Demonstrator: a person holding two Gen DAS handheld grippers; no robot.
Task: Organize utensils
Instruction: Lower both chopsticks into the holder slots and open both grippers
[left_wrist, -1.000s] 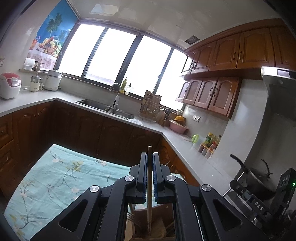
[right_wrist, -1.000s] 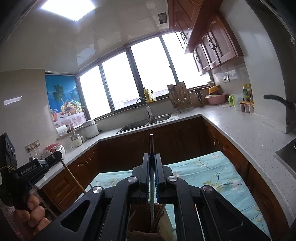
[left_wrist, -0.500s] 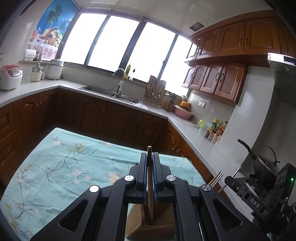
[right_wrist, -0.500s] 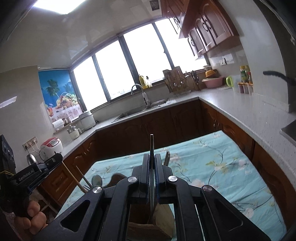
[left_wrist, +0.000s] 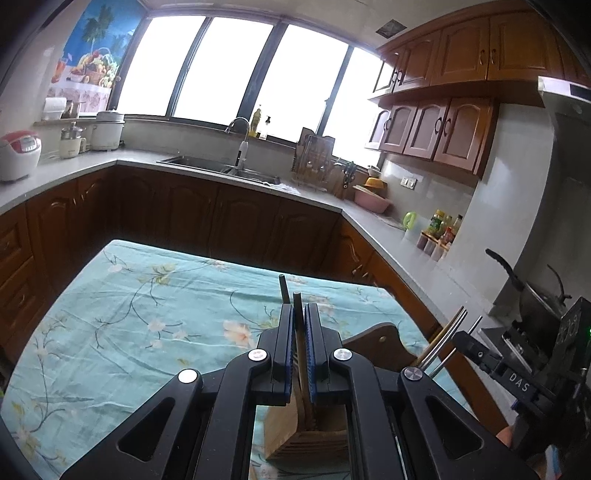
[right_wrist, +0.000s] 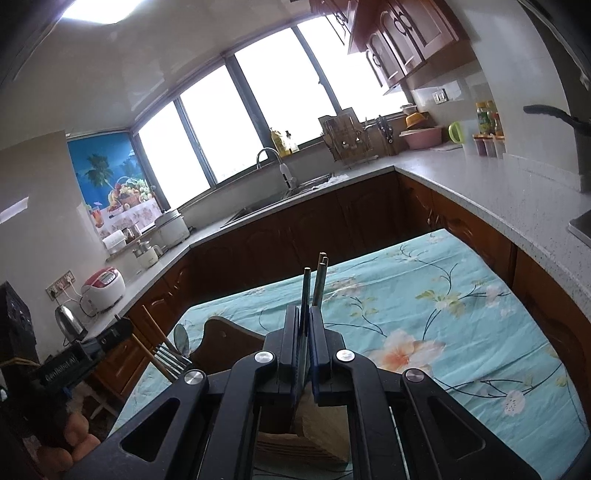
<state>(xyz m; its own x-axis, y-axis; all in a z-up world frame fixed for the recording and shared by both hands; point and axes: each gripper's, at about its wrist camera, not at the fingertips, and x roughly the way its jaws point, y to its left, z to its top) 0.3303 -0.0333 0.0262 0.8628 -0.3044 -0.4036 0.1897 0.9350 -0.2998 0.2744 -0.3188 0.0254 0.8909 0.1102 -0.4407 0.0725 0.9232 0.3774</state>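
Observation:
My left gripper (left_wrist: 299, 308) is shut on a thin wooden stick, a chopstick (left_wrist: 297, 301), held upright over a wooden utensil holder (left_wrist: 310, 430) on the floral tablecloth. My right gripper (right_wrist: 304, 312) is shut on a thin dark chopstick (right_wrist: 306, 284), also over the holder (right_wrist: 314, 435). Other chopstick ends (right_wrist: 320, 273) stand just behind the right gripper. A fork (right_wrist: 168, 360) and a spoon (right_wrist: 181, 338) stick up beside the holder's curved back (right_wrist: 221, 339). Metal handles (left_wrist: 445, 341) show in the left wrist view, with the right gripper's body (left_wrist: 524, 373) beyond.
The table has a teal floral cloth (left_wrist: 147, 314). Grey counters with dark wood cabinets (left_wrist: 221, 218) wrap around it, with a sink (left_wrist: 221, 168), a rice cooker (left_wrist: 18, 155) and a pan (left_wrist: 532, 295) on the stove.
Both grippers have tilted down toward the table and lowered with their chopsticks over the holder. More cloth and the holder's curved back have come into view.

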